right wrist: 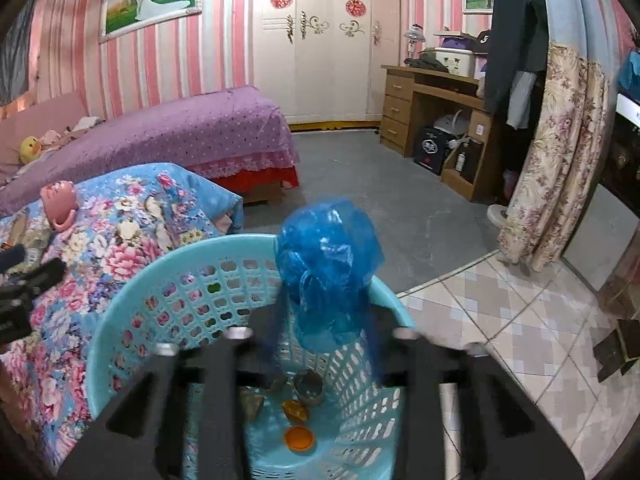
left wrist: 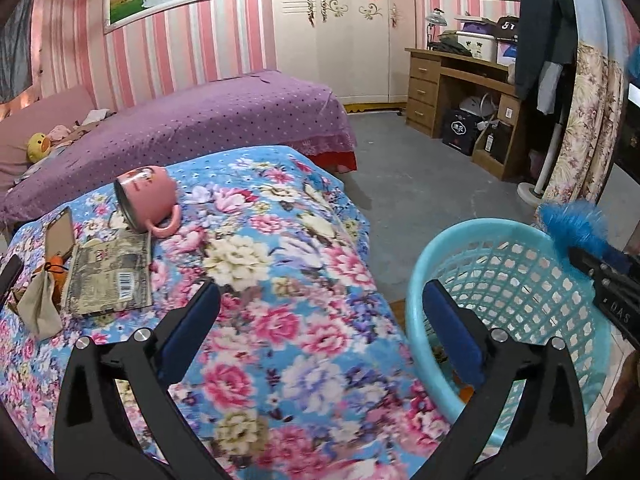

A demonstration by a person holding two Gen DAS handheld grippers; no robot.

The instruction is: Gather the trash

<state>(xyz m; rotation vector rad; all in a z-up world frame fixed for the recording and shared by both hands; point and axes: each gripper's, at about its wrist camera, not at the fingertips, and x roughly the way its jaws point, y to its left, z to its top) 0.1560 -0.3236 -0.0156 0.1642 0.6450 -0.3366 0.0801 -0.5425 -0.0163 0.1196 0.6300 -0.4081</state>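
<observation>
A bed [left wrist: 280, 248] under a flowered blue cover carries a pink mug [left wrist: 148, 200] lying on its side near the far edge, with a worn book [left wrist: 110, 276] just beside it. A light blue plastic basket [right wrist: 192, 292] stands on the floor against the bed's side; scraps and an orange lid [right wrist: 299, 438] lie in its bottom. The left hand-held gripper [left wrist: 320, 320] hangs wide open over the bed's edge, holding nothing. The right hand-held gripper [right wrist: 320, 344] is blurred over the basket, jaws apart, a crumpled blue plastic bag [right wrist: 328, 268] between them above the rim.
</observation>
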